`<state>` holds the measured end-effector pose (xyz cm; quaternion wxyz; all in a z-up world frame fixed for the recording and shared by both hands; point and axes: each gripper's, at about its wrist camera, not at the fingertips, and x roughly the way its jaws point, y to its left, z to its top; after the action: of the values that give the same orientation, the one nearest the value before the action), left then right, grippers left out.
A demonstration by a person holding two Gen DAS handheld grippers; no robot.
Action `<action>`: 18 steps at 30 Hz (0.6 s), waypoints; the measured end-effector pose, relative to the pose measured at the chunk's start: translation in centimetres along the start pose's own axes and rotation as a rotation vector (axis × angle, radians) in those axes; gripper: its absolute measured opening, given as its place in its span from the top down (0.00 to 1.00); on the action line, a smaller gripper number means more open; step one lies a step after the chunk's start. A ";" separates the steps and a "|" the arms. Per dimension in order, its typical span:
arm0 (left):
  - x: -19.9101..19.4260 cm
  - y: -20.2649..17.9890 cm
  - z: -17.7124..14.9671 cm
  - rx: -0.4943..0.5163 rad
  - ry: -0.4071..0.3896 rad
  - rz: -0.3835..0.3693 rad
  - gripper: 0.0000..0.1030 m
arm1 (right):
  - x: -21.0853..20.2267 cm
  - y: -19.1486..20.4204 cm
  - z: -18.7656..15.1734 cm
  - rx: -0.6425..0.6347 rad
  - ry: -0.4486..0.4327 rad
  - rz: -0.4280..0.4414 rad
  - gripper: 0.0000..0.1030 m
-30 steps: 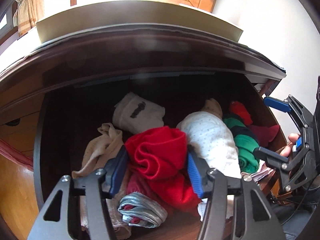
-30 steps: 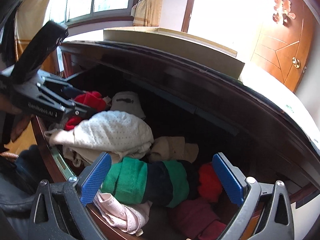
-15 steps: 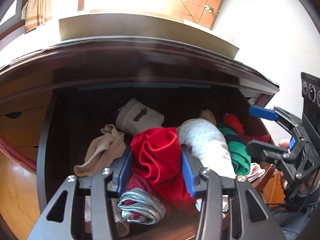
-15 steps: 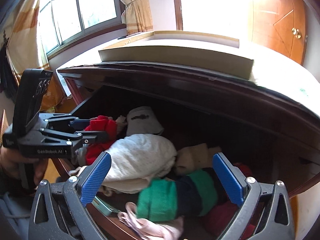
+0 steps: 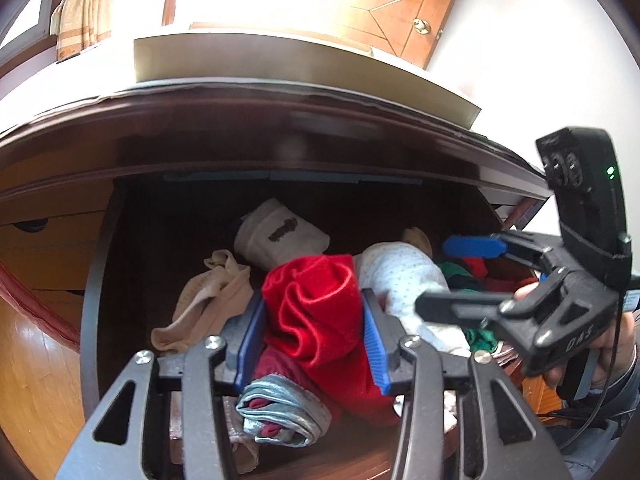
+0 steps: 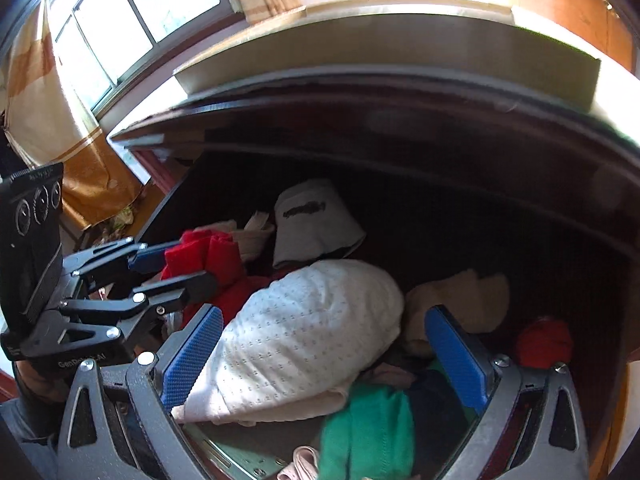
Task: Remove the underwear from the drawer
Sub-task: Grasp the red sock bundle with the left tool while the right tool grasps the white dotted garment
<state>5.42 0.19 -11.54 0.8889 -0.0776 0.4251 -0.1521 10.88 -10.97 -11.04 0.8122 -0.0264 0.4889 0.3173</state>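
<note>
One open dark wood drawer (image 5: 100, 280), crammed with clothes. Counted in it: one bright red garment (image 5: 316, 312); one darker red piece (image 5: 280, 364) under it; one silver-grey roll (image 5: 280, 412) at the front; one white dotted bundle (image 6: 304, 332); one white folded piece with dark print (image 5: 280, 232) at the back; two beige items, one (image 5: 208, 300) left of the bright red, one (image 6: 460, 300) right of the dotted bundle; one green-and-navy striped roll (image 6: 372, 420); one small red ball (image 6: 544, 340) at far right; one pink scrap (image 6: 304, 460) at the front edge. Which of these are underwear: cannot tell for all. Two grippers. Left gripper (image 5: 314, 344) partly closed, jaws just narrowed, blue pads (image 5: 374, 352) pressing both sides of bright red garment, clamped on it; garment bunched up above the pads, lower part down among the other clothes in the drawer. Right gripper (image 6: 324, 356) spread wide, holding nothing; left pad (image 6: 192, 356) touching or just beside dotted bundle, right pad (image 6: 456, 356) just beside the beige item there; bundle lying between the jaws, not pinched. One flat pale box (image 5: 280, 56) on the dresser top. A hand (image 5: 596, 344) on the right gripper's handle.
</note>
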 end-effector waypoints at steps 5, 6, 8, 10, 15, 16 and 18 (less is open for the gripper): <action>0.5 -0.1 0.0 -0.008 0.014 0.011 0.47 | 1.3 0.1 -0.1 -0.003 0.070 0.009 0.06; 0.5 -0.2 0.0 -0.007 0.019 0.016 0.44 | 1.6 0.0 0.0 0.005 0.080 0.030 0.08; 0.6 -0.4 0.1 0.001 0.029 0.038 0.36 | 2.0 -0.4 0.0 0.021 0.098 0.070 0.15; 0.6 -0.5 0.1 0.003 0.037 0.042 0.34 | 2.3 -0.8 0.0 0.044 0.111 0.110 0.23; 0.7 -0.3 -0.1 -0.003 0.046 0.041 0.39 | 2.1 -1.2 -0.3 0.067 0.097 0.181 0.33; 0.6 -0.3 -0.1 -0.001 0.038 0.032 0.44 | 2.1 -1.2 -0.4 0.067 0.093 0.186 0.35; 0.5 -0.3 -0.3 -0.001 0.030 0.023 0.51 | 1.8 -1.1 -0.4 0.063 0.073 0.192 0.40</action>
<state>5.44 -0.30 -12.04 0.8841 -0.0710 0.4393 -0.1430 11.74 -11.10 -13.02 0.7601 0.0346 0.5282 0.3769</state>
